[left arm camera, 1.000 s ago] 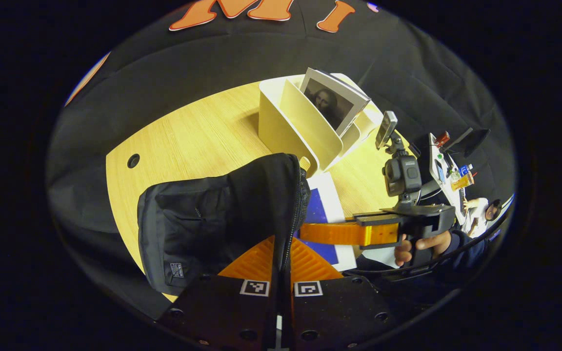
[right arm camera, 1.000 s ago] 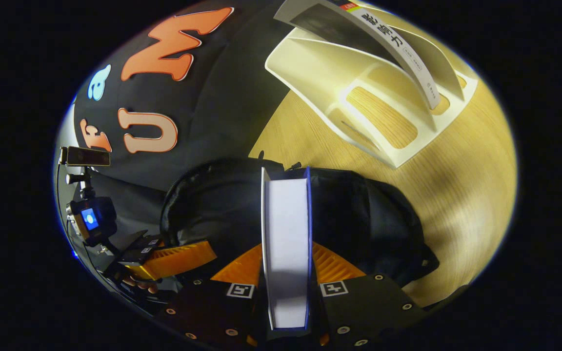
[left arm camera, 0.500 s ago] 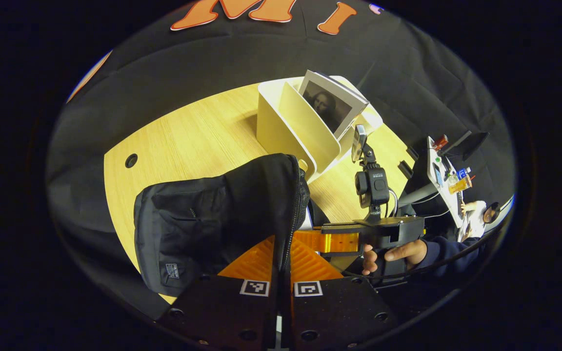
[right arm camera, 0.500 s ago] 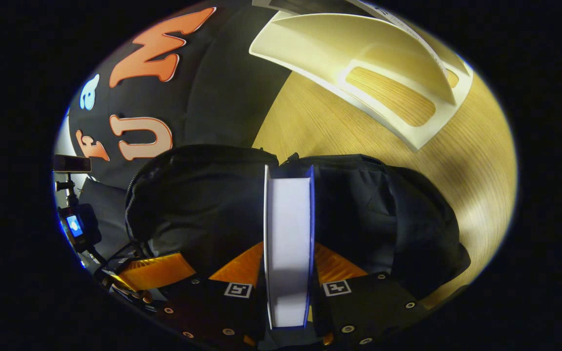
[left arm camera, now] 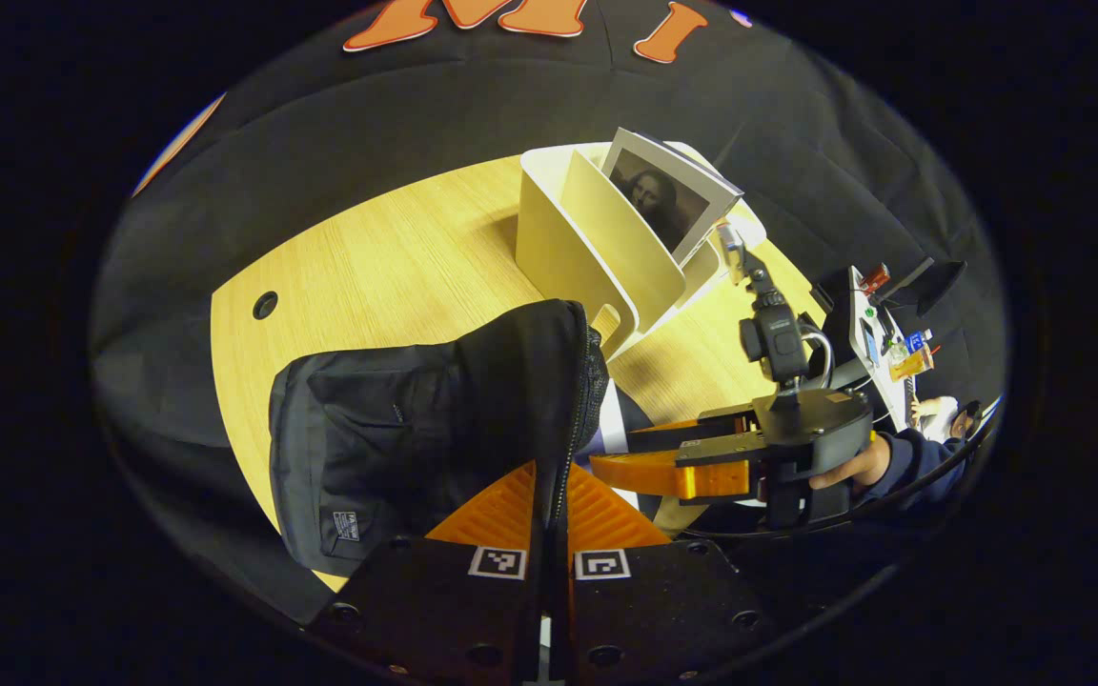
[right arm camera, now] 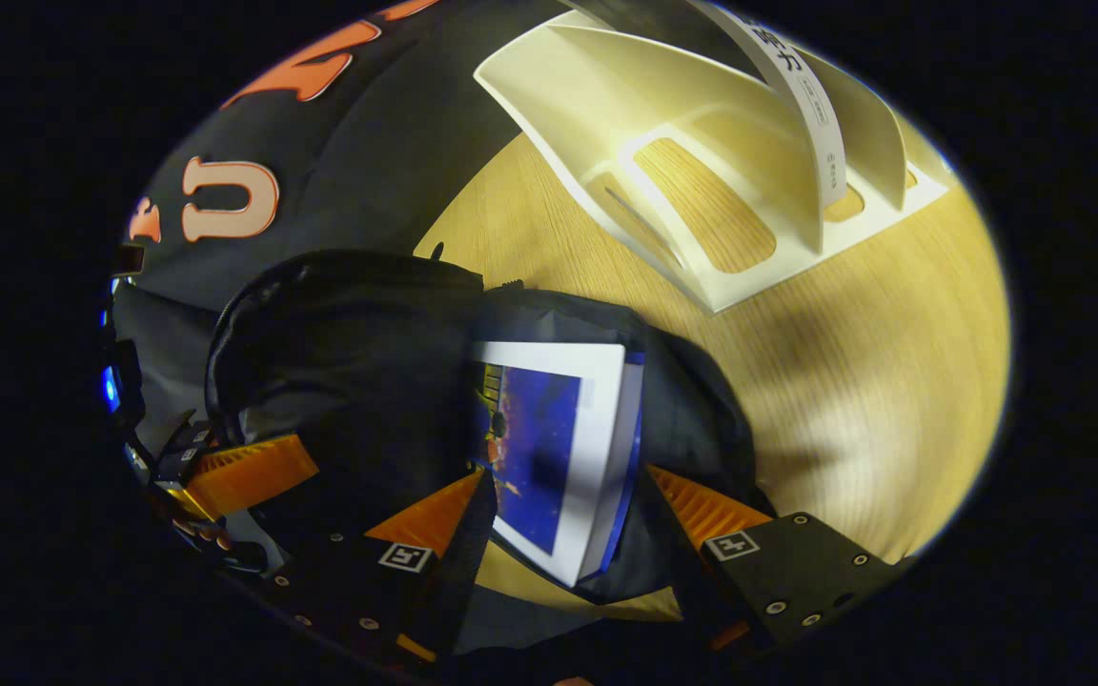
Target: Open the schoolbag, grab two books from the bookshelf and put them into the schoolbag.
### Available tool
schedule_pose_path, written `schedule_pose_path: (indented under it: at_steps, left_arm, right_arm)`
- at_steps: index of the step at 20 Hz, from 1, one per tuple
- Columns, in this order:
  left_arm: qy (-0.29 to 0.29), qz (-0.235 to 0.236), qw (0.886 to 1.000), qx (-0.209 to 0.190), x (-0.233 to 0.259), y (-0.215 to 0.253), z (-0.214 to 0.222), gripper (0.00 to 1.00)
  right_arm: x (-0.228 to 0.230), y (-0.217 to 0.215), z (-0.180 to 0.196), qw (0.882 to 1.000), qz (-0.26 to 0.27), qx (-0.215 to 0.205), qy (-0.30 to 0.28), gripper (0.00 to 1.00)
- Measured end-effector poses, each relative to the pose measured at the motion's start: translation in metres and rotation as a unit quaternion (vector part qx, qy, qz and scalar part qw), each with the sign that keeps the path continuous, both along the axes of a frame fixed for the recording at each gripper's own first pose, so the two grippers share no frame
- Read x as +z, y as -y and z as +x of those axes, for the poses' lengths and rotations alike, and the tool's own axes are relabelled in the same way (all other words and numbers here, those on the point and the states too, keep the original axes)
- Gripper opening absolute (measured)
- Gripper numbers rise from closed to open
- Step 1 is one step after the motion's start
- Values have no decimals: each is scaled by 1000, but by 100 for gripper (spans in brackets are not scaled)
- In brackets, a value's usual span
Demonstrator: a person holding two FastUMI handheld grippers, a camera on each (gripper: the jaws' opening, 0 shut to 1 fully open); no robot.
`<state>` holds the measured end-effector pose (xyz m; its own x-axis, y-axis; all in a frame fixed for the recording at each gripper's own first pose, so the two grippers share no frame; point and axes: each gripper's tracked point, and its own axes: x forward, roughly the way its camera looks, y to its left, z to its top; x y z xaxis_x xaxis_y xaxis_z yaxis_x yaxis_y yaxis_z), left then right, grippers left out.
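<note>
Your left gripper view sits close behind the black fabric schoolbag (left arm camera: 416,419), facing the cream plastic bookshelf (left arm camera: 597,248); your right gripper view seemingly looks down into that schoolbag (right arm camera: 358,362), sharing the bookshelf (right arm camera: 701,162).

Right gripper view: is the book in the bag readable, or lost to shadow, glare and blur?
Right gripper view: the blue book shows sharp, its cover partly shaded inside the dark schoolbag; glare whitens the bookshelf; a soft shadow bands the table. Left gripper view: even light, fisheye bending at the edges.
</note>
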<state>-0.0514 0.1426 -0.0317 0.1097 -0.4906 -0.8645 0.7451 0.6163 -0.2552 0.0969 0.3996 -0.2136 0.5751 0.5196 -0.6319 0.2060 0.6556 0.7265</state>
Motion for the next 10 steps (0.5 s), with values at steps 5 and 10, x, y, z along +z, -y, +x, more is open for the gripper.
schedule_pose_path:
  at_steps: [5, 10]
  left_arm:
    - [-3, -3, 1000, 7, -7, 1, 2, 5]
    - [2, -4, 1000, 17, -7, 1, 3, 5]
  right_arm:
    - [8, 37, -18, 997, -68, 33, 2, 98]
    - [28, 85, -31, 990, -130, 52, -11, 99]
